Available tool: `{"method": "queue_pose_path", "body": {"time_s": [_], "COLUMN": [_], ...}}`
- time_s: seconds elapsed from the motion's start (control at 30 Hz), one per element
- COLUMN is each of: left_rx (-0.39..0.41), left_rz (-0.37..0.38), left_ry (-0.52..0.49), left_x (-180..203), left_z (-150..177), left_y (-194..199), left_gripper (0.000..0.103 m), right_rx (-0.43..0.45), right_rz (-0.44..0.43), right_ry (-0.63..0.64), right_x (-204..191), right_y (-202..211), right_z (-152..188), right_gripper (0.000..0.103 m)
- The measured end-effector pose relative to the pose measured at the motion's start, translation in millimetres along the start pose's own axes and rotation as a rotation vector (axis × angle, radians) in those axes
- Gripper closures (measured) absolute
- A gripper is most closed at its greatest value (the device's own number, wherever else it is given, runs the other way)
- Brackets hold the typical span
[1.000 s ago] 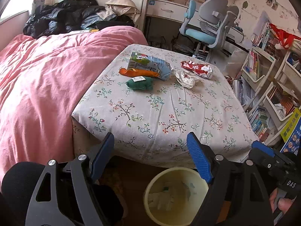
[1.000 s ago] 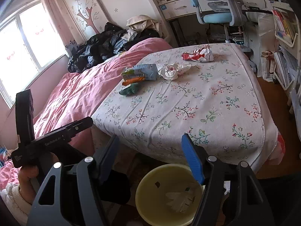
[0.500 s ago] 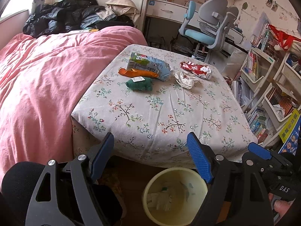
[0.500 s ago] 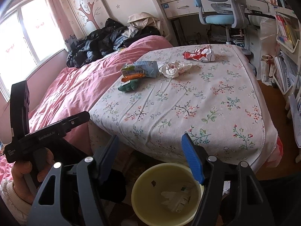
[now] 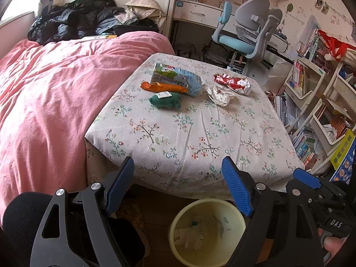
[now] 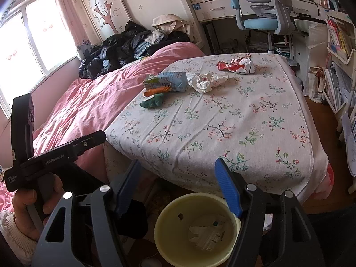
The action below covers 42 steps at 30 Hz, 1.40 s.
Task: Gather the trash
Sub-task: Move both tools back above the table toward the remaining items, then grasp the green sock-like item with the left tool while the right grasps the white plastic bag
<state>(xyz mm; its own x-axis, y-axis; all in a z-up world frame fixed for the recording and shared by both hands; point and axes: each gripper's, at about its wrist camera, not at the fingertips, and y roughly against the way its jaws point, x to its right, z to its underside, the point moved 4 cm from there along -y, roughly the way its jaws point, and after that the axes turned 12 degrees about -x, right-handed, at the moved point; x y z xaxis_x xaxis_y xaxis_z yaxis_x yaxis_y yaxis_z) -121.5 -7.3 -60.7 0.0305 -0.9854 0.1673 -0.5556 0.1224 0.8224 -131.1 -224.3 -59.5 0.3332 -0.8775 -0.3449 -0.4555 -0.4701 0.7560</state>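
Trash lies at the far side of the floral-clothed table (image 5: 189,138): a blue snack bag (image 5: 178,80), an orange wrapper (image 5: 163,87), a green wad with a white label (image 5: 165,100), a crumpled silver wrapper (image 5: 219,93) and a red-and-white wrapper (image 5: 232,83). They also show in the right wrist view: blue bag (image 6: 170,81), green wad (image 6: 152,101), white crumple (image 6: 204,81), red wrapper (image 6: 237,65). A pale yellow bin (image 5: 207,231) (image 6: 195,229) with white trash inside stands on the floor below the near table edge. My left gripper (image 5: 178,187) and right gripper (image 6: 178,184) are open and empty above the bin.
A pink-quilted bed (image 5: 51,102) adjoins the table's left, with dark clothes (image 5: 84,20) piled at its head. A blue desk chair (image 5: 247,33) and desk stand behind. Bookshelves (image 5: 316,115) line the right. The left gripper's handle and hand show in the right wrist view (image 6: 33,155).
Both grippers have drifted slightly; the bin sits a little further left in both views. The jaws have stayed open and the trash on the table has not moved.
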Motion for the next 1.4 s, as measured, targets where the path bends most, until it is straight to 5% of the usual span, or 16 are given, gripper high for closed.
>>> {"method": "queue_pose_path", "body": {"time_s": [0.47,0.97,1.3,1.4], "left_rx": [0.041,-0.156,-0.227,-0.26], "left_rz": [-0.053,-0.128,-0.218,-0.217], "left_ry": [-0.086,-0.169,-0.277,-0.284], "left_x": [-8,-32,-8,-4], "left_z": [-68,-136,-152,-154], "left_y": [-2,-93,-147,-161], "left_gripper": [0.021,0.021,0.022,0.032], "right_rx": [0.045,-0.097,-0.127,-0.136], "right_rz": [0.074,0.098,0.107,0.102], "right_ry": [0.143,0.167,0.17,0.166], "right_x": [7,29,31,29], "right_y": [-7,-80,-114,-122], "right_z": [-75,-131,-165,-170], "right_gripper": [0.026,0.026,0.026,0.026]}}
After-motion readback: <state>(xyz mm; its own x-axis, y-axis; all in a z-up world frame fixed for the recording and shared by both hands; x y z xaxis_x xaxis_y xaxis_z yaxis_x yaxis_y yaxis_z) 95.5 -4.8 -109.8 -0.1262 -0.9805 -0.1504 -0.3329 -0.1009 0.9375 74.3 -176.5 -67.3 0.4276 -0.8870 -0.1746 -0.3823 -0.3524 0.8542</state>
